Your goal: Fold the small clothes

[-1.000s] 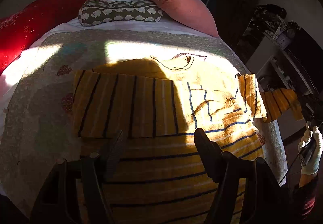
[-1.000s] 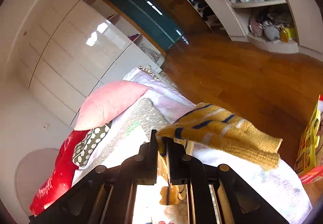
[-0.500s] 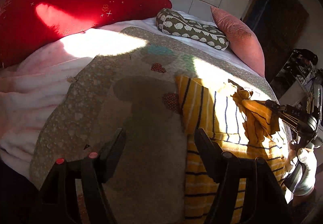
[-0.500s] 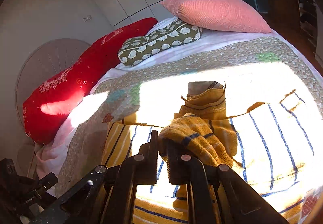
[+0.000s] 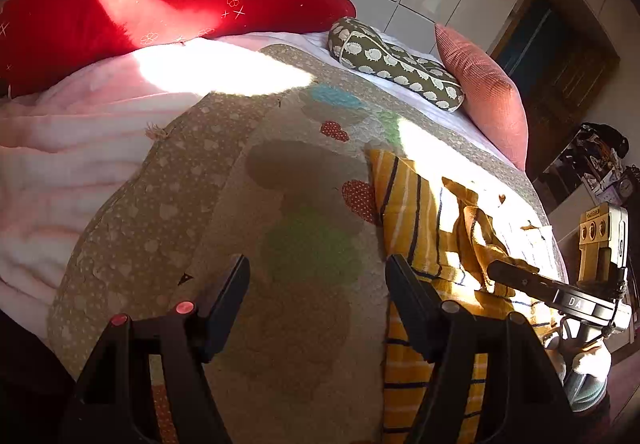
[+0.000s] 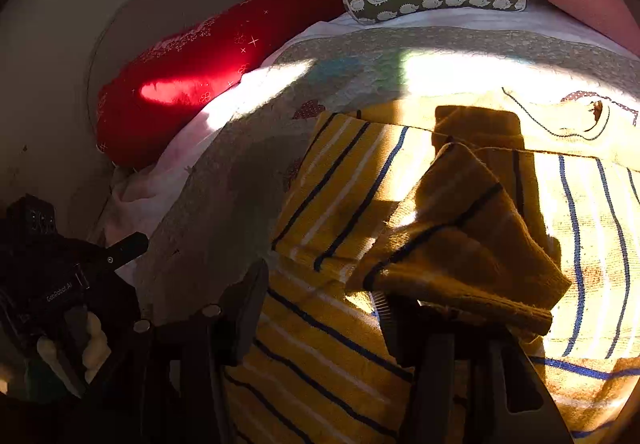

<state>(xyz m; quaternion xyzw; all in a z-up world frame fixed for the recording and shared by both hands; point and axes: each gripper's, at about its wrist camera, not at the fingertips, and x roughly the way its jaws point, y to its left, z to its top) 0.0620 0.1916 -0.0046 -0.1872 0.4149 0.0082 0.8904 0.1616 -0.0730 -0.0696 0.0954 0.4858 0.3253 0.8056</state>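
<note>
Watching: I see a bed (image 5: 120,172) under a patchwork quilt (image 5: 248,244), half in hard sunlight.
Garment: a yellow striped sweater (image 6: 344,196) lies spread on the quilt, with 1 sleeve (image 6: 460,244) folded back across its body.
Right gripper (image 6: 320,308): its fingers are opening over the sweater; the sleeve cuff drapes over the right finger (image 6: 400,328), and the pads no longer press on it as far as I can see.
Left gripper (image 5: 318,292): its 2 fingers stand wide apart with nothing between them, hovering over bare quilt just beside the sweater's edge.
Far end: a red cushion (image 5: 160,4), a hedgehog-print pillow (image 5: 396,64) and a pink pillow (image 5: 488,100) lie along the head of the bed.
Hand: a gloved hand (image 5: 588,372) holds the right gripper's handle.
</note>
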